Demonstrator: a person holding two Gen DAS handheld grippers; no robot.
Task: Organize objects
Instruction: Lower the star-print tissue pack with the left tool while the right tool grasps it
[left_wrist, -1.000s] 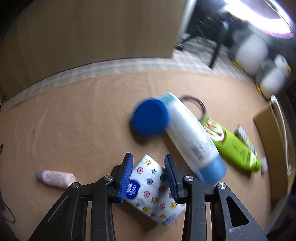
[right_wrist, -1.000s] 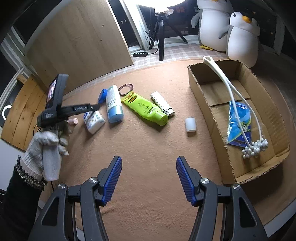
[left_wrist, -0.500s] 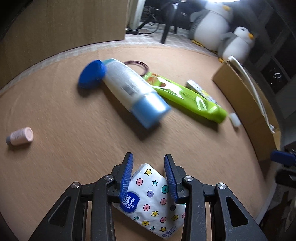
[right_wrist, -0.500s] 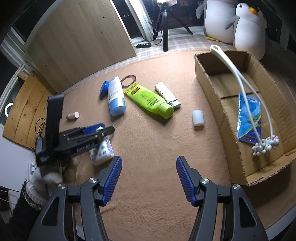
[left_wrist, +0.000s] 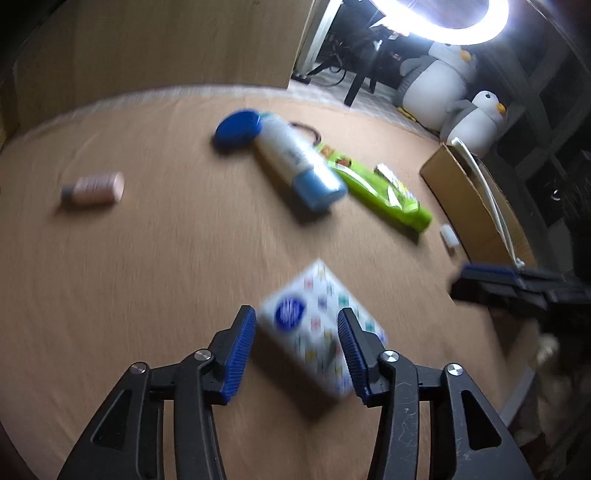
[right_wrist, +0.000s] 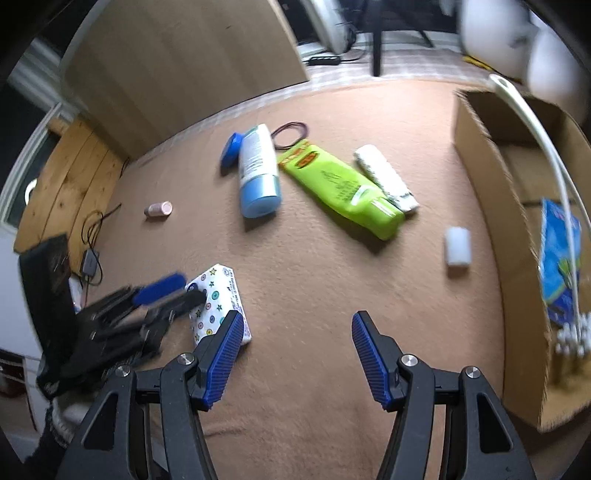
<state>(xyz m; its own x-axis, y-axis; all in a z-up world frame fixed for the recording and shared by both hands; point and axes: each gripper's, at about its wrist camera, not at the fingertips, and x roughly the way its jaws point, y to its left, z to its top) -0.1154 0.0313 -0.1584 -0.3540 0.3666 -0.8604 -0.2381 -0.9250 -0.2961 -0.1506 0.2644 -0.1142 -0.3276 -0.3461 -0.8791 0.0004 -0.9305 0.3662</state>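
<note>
The box (right_wrist: 491, 206), the largest thing on the brown surface (right_wrist: 332, 295), stands open at the right and already holds a blue packet (right_wrist: 557, 254) and a white hooked wand (right_wrist: 546, 155) with beads at its near end, so a small part of the sorting looks done. Most remains: out on the surface at mid-distance lie a white bottle (right_wrist: 258, 170) with a light-blue cap, a green tube (right_wrist: 340, 188) touching a white patterned stick (right_wrist: 388, 181) on its right, a blue lid (right_wrist: 231, 147) against the bottle's far end and a loop of dark bands (right_wrist: 290, 134) just beyond. Smaller still, a white roll (right_wrist: 458, 245) sits near the box wall and a pink vial (right_wrist: 159, 209) lies well apart to the left. The tissue pack (left_wrist: 317, 328), near and left, is the item in hand: the left tongs (left_wrist: 297, 347) bracket it with jaws opening, a gap showing on the left side at least, so the pack seems to be released short of the box rather than delivered. The right tongs (right_wrist: 297, 358) hang spread and empty just to its right. By this reading, roughly two items are stowed and eight are left, the tissue pack possibly being passed across.
</note>
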